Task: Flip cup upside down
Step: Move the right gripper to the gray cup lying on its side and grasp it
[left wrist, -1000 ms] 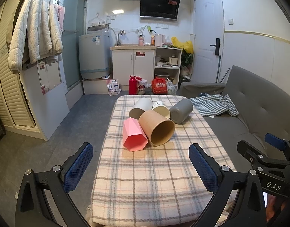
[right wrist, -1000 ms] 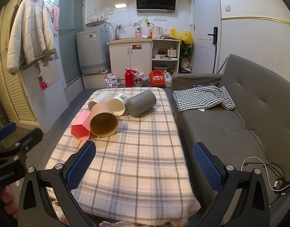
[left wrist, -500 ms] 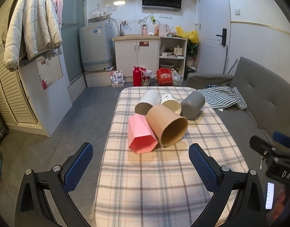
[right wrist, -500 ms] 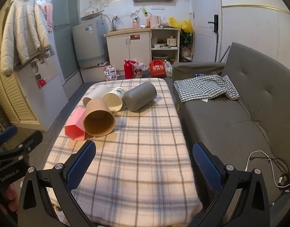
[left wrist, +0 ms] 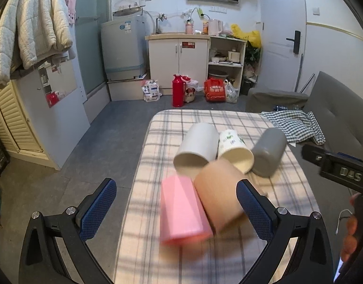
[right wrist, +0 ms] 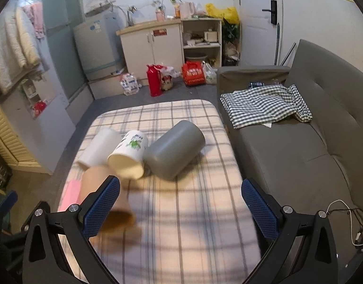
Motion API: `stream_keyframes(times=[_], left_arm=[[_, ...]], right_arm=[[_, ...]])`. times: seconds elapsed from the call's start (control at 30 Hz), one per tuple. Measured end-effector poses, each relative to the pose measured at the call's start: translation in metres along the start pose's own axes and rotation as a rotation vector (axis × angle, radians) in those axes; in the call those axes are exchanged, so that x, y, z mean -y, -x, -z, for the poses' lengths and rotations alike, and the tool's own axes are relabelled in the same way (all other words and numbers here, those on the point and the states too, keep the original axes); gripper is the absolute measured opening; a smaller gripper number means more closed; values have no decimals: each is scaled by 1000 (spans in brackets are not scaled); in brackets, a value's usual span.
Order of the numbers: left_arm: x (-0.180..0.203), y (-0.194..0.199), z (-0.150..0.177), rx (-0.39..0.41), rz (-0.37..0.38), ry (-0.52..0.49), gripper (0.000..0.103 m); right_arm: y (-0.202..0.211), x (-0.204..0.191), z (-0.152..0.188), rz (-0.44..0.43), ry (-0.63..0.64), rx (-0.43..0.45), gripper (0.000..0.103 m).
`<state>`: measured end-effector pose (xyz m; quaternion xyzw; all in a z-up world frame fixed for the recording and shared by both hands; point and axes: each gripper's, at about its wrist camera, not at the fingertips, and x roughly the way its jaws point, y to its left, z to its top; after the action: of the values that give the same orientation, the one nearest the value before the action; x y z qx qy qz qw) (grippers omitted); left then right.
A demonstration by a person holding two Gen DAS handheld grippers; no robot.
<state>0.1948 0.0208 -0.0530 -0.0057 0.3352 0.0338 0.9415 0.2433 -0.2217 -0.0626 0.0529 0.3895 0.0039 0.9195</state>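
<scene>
Both tongs point(left wrist: 176, 208) point(right wrist: 179, 201) nearer, five cups point(left wrist: 219, 198) lying, none upturned

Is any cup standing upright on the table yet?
No: the pink cup, tan cup, white cup, printed cup and grey cup all lie on their sides.

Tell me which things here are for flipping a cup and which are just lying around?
For the job:
- pink cup
- tan cup
- white cup
- printed cup
- grey cup
- left gripper, open
- right gripper, open

Just lying about:
- checked cloth on the sofa
- red flask
- white cable
</scene>
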Motion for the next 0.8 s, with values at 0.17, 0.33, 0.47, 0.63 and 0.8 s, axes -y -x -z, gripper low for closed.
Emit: stream_keyframes(times=[0.17,0.33,0.47,0.63,0.8], left_arm=[[-8,-33,-19,-15,-11,-4,103],[-20,-64,-24,-41,-17,20,103],[-23,-73,-21,-55,-7,27,103],[-26,-72,-18,-69,11,34,103],[-27,-56,-21,-71,10,38,103]], right_arm=[[-56,-13,-25,15,-46,-67,103],[-99,-17,-34,53,-95,-120,103],[-124,-13,-30,77,-135,-173,103],[-144,-5,-24,41,-171,-226,93],[-138,0,-16,-8,-162,-268,82]])
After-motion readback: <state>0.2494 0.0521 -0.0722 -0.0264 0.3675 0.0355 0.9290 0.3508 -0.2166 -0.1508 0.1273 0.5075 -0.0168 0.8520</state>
